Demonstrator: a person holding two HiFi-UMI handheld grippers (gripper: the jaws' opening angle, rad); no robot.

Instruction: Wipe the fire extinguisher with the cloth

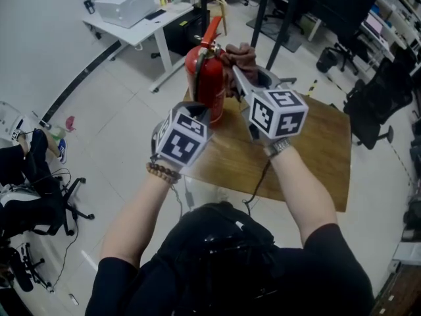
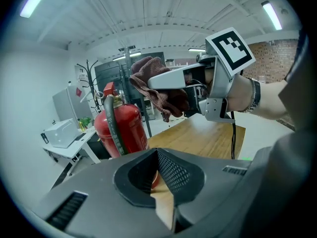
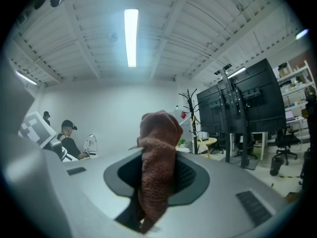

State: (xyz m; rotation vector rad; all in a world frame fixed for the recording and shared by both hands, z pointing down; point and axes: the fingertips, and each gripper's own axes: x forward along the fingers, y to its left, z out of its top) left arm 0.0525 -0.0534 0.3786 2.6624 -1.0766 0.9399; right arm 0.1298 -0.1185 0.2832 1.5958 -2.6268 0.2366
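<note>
A red fire extinguisher (image 1: 205, 79) with a black hose stands upright at the far left corner of the wooden table (image 1: 309, 143). My right gripper (image 1: 238, 68) is shut on a brown cloth (image 1: 241, 56), which it holds bunched beside the extinguisher's red handle. In the right gripper view the cloth (image 3: 158, 162) hangs out between the jaws. My left gripper (image 1: 210, 114) is shut and empty, low in front of the cylinder. In the left gripper view the extinguisher (image 2: 124, 128) is just ahead, with the cloth (image 2: 158, 86) and the right gripper (image 2: 171, 78) above it.
A white desk (image 1: 141, 28) with a white box stands beyond the table. Black office chairs (image 1: 371, 107) are at the right, and a seated person (image 1: 26, 170) at the left. Dark monitor stands (image 3: 242, 108) and another person (image 3: 69, 140) show in the right gripper view.
</note>
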